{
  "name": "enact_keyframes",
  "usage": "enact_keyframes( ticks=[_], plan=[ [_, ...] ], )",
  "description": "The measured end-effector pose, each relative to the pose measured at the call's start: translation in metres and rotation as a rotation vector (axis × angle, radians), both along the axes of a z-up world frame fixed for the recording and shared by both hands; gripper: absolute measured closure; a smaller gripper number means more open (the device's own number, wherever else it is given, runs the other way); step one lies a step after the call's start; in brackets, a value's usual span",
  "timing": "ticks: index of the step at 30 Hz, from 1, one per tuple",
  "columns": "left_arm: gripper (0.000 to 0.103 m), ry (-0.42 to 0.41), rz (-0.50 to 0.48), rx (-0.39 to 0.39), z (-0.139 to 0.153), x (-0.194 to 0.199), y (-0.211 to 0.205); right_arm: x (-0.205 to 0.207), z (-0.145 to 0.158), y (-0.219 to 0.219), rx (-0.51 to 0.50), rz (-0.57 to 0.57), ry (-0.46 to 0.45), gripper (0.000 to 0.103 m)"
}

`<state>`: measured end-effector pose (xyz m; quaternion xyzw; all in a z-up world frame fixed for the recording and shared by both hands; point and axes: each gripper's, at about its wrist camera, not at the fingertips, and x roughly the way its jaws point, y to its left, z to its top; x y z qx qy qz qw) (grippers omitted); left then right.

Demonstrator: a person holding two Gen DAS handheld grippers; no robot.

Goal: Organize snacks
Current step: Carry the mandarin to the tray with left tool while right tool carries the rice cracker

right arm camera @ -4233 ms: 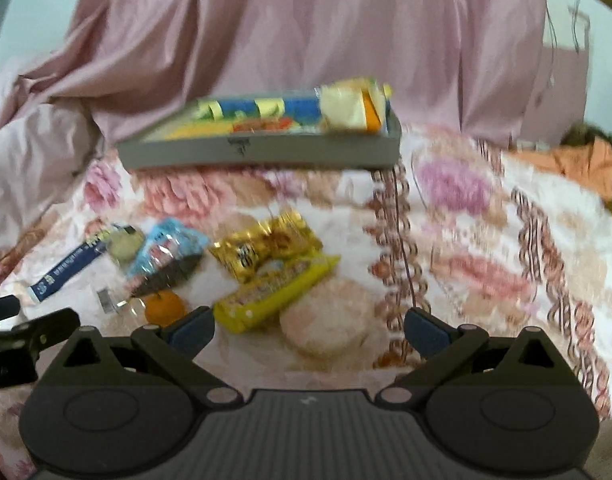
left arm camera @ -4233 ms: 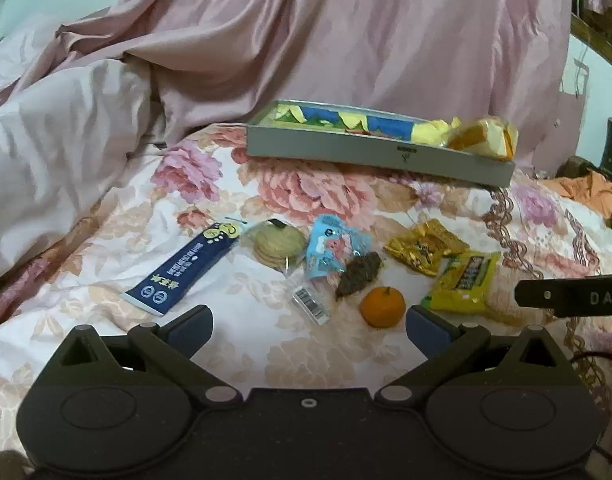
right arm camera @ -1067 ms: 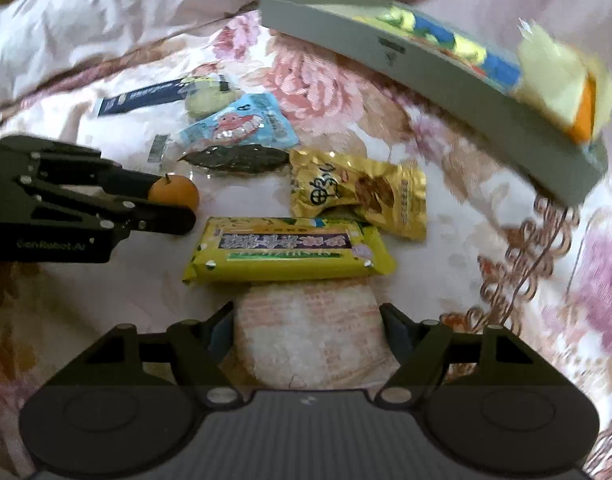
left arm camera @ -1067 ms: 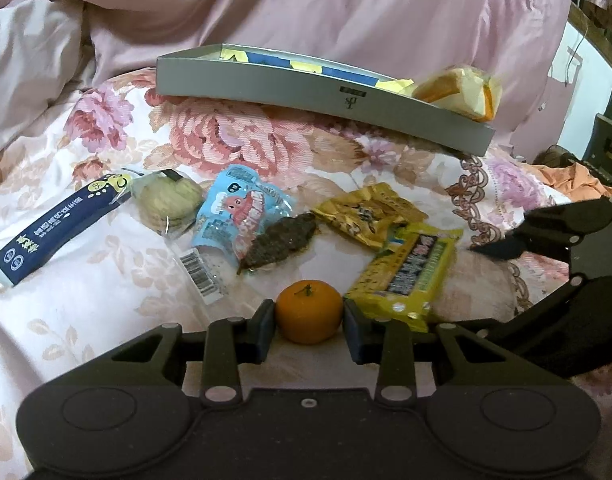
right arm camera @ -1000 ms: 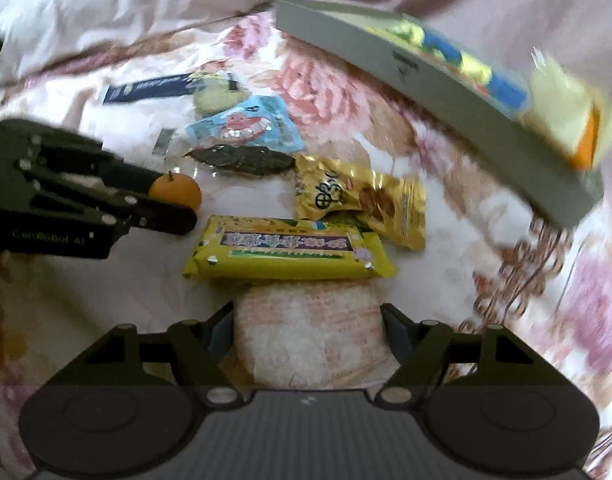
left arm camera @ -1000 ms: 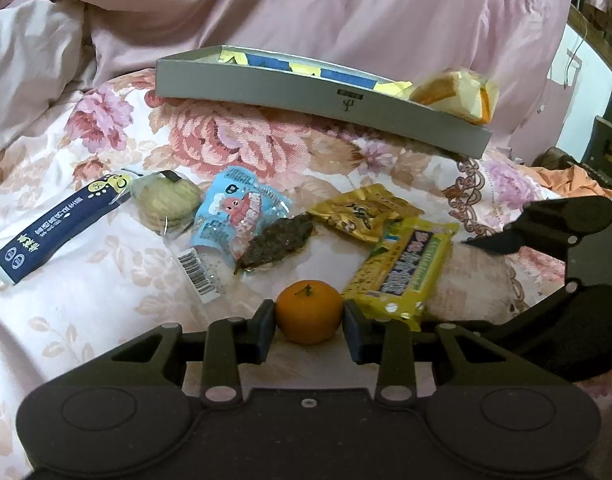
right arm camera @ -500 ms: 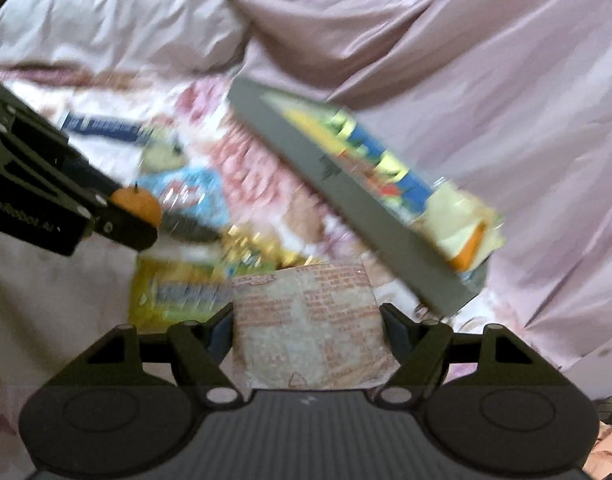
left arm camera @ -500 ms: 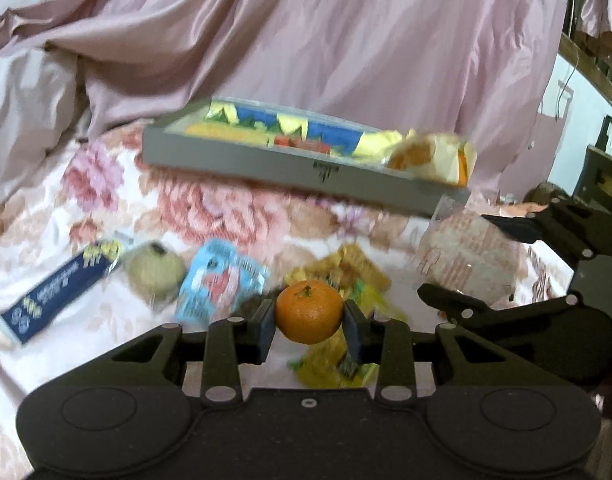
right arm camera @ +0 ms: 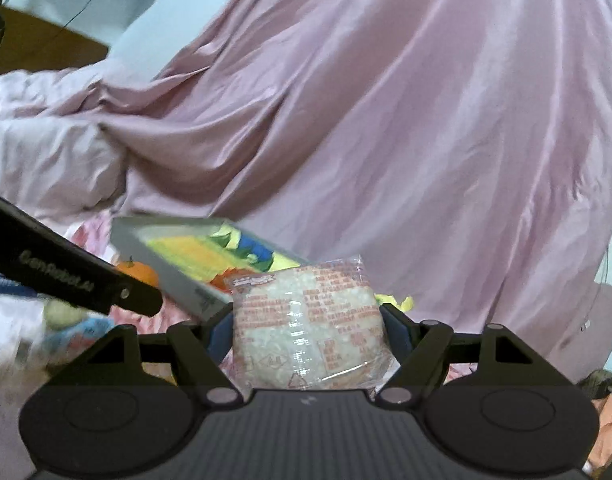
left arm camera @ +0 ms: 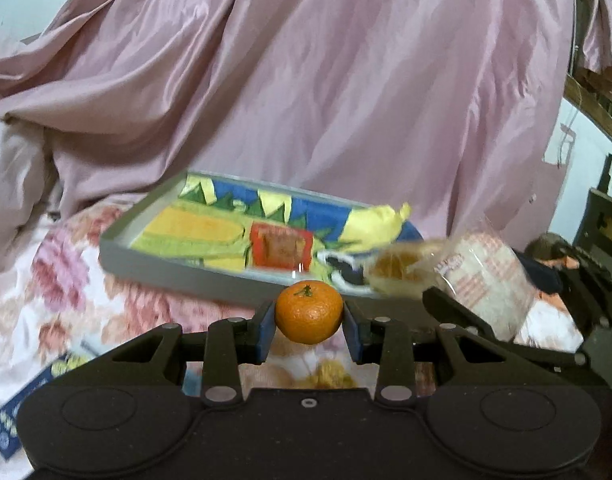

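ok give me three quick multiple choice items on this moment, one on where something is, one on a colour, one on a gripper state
1. Where is the grey tray?
A. on the flowered bedspread, in front of the pink drape
B. hanging from the wooden rail
C. between the right gripper's pads

2. What colour is the round fruit in the left gripper?
A. green
B. orange
C. purple

3. What is the right gripper doing?
A. standing open with nothing between its pads
B. shut on a clear-wrapped rice cake
C. shut on a blue stick pack

Answers:
1. A, the tray lies on the floral cover with the pink cloth rising behind it.
2. B, the fruit pinched between the blue pads is orange with a small green stem.
3. B, the pale puffed cake in its red-printed wrapper fills the gap between the pads.
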<state>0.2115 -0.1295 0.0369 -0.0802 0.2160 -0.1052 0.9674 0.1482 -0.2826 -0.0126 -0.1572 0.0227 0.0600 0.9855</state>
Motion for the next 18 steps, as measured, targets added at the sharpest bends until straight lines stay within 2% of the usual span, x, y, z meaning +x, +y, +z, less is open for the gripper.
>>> enact_keyframes(
  ticks=[4, 8, 18],
  plan=[
    [0.065, -0.016, 0.025, -0.010, 0.011, 0.023, -0.002, 0.014, 0.006, -0.006, 0.053, -0.017, -0.029, 0.025],
    [0.065, -0.010, 0.042, -0.014, 0.014, 0.044, -0.004, 0.032, 0.005, -0.007, 0.088, -0.030, -0.018, 0.025],
    [0.065, 0.034, 0.067, -0.013, -0.002, 0.085, -0.013, 0.067, 0.002, -0.011, 0.152, -0.031, 0.029, 0.025]
  ],
)
